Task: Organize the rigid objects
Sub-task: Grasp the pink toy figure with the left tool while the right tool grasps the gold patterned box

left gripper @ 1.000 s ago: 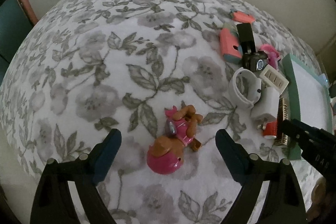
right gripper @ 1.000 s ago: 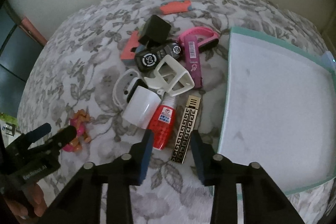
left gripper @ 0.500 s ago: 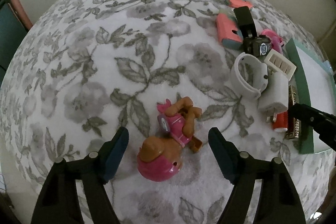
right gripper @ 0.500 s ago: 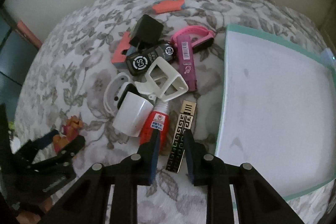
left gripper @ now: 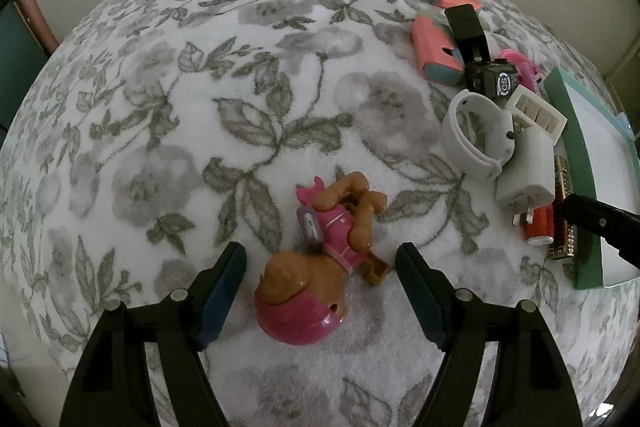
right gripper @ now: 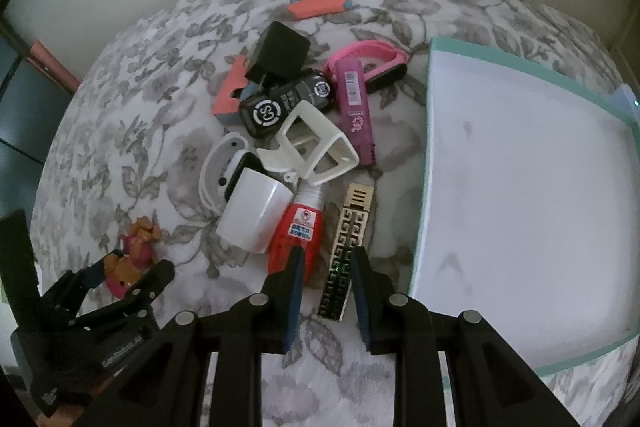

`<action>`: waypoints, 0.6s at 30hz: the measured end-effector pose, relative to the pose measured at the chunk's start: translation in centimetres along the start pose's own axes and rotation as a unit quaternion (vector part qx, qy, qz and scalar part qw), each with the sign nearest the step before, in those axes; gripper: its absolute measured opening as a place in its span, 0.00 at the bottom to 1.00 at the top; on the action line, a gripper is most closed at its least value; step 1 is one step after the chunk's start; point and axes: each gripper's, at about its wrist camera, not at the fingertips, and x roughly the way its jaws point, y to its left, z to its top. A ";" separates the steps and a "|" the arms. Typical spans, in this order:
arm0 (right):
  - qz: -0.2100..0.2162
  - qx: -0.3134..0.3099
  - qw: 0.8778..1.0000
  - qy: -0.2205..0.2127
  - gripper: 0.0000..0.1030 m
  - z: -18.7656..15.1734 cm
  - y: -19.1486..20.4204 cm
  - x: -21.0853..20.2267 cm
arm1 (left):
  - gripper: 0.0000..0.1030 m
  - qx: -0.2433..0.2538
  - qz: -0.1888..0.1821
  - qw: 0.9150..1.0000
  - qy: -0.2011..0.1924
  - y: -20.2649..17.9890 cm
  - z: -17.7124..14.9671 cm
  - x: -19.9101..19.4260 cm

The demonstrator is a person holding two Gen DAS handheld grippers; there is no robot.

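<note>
Your left gripper (left gripper: 320, 259) points steeply down over the toy dog (left gripper: 320, 259), which lies on its side on the flowered cloth (left gripper: 160, 131). The jaws have just been closing, and they stand on either side of the toy with cloth showing between each pad and the figure, so nothing is gripped yet. To the toy's left and beyond it the cloth is bare all the way to its rounded far edge, which gives you wide room on that side. On its right the pile begins only a little way off, the white strap (left gripper: 474, 135) and white plug (left gripper: 528, 175) being nearest.

Your right gripper (right gripper: 326, 263) has its jaws drawn narrow after closing, and the gold patterned bar (right gripper: 348, 227) lies between the pads at its near end. You cannot tell whether the pads actually press on it. The red tube (right gripper: 294, 235) lies touching the left pad's outer side, and the white plug (right gripper: 254, 213) lies against the tube. The tray (right gripper: 520, 195) sits just right of the bar, its green rim (right gripper: 426, 155) running alongside with a narrow strip of cloth between. The tray's floor is bare. Beyond the bar the white frame (right gripper: 316, 147), purple stick (right gripper: 354, 107), black boxes (right gripper: 280, 99) and pink band (right gripper: 368, 55) crowd together.
</note>
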 end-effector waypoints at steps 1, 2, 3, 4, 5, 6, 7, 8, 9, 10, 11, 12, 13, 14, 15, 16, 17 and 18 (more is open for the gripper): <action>0.001 0.004 1.000 0.000 0.26 0.0 -0.2 0.0 | 0.76 -0.001 -0.001 1.000 -0.001 0.0 0.0 0.0; 0.000 0.005 1.000 0.002 0.26 0.0 -0.2 0.1 | 0.76 -0.001 -0.001 1.000 -0.001 0.0 0.0 -0.1; -0.004 0.006 1.000 0.006 0.26 0.0 -0.3 0.3 | 0.76 -0.001 -0.001 1.000 -0.001 0.0 -0.1 -0.1; -0.006 0.010 1.000 0.009 0.26 0.0 -0.5 0.5 | 0.76 -0.001 -0.001 1.000 -0.002 0.0 -0.1 -0.1; -0.007 0.013 1.000 0.011 0.26 0.0 -0.7 0.6 | 0.76 0.000 0.000 1.000 -0.002 0.0 -0.1 -0.1; -0.007 0.015 1.000 0.012 0.26 0.0 -0.7 0.7 | 0.76 0.001 0.001 1.000 -0.002 0.0 -0.1 -0.1; -0.008 0.016 1.000 0.014 0.26 0.0 -0.8 0.8 | 0.76 0.003 0.003 1.000 -0.003 -0.1 -0.1 -0.1; -0.010 0.016 1.000 0.014 0.26 0.0 -0.8 0.9 | 0.76 0.004 0.004 1.000 -0.003 -0.2 -0.1 -0.1; -0.013 0.014 1.000 0.016 0.26 0.0 -0.8 1.0 | 0.76 0.005 0.004 1.000 -0.004 -0.2 -0.2 -0.1; -0.017 0.011 1.000 0.017 0.25 -0.1 -0.6 1.2 | 0.76 0.005 0.004 1.000 -0.005 -0.2 -0.2 -0.1; -0.020 0.009 1.000 0.018 0.25 0.0 -0.6 1.3 | 0.76 0.006 0.003 1.000 -0.005 -0.2 -0.2 -0.1; -0.023 0.007 1.000 0.019 0.24 0.0 -0.6 1.4 | 0.75 0.007 0.004 1.000 -0.005 -0.2 -0.2 -0.1; -0.025 0.008 0.999 0.020 0.24 0.0 -0.6 1.6 | 0.75 0.008 0.005 1.000 -0.005 -0.2 -0.2 -0.1; -0.025 0.008 0.999 0.022 0.24 0.0 -0.6 1.8 | 0.74 0.009 0.005 1.000 -0.005 -0.2 -0.3 -0.1; -0.026 0.008 0.999 0.025 0.23 0.0 -0.6 2.0 | 0.72 0.009 0.005 1.000 -0.005 -0.2 -0.3 -0.1; -0.031 0.006 0.999 0.028 0.19 -0.1 -0.6 2.3 | 0.71 0.009 0.004 1.000 -0.006 -0.2 -0.3 -0.2; -0.038 0.001 0.999 0.028 0.19 -0.1 -0.4 2.5 | 0.69 0.008 0.004 1.000 -0.006 -0.1 -0.3 -0.2; -0.048 -0.007 0.998 0.028 0.19 -0.1 -0.1 2.6 | 0.67 0.008 0.004 1.000 -0.005 -0.1 -0.3 -0.3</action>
